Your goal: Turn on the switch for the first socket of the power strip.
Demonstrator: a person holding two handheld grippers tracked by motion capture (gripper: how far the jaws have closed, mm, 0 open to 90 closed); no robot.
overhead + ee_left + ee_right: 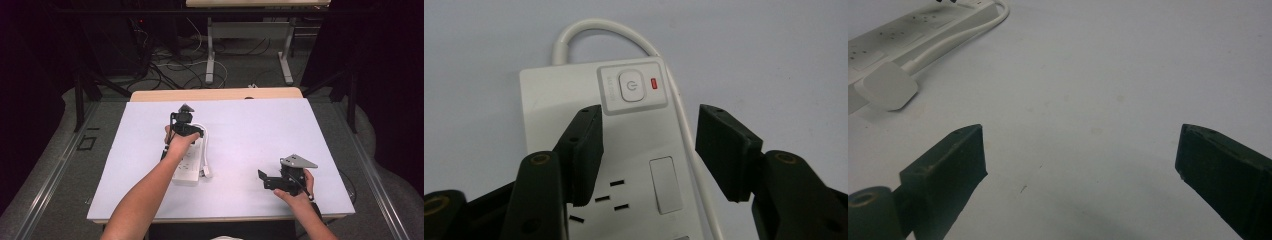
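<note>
Nearest, right gripper (264,179) low at the table (320,145) front, fingers (943,165) wide apart over bare surface, well away from the power strip (191,161). Farther, left gripper (186,131) poised over the strip's far end, fingers (584,150) apart (nothing between them), power button (630,86) just beyond the tips. Long axis of the strip running away from the person. Probably a press next, left hand (179,144) nearer. Red lamp (654,83) plain from the left gripper view; white plug (887,86) beside the strip, from the right gripper view.

White power strip (624,150), flat on table (250,125)
</note>
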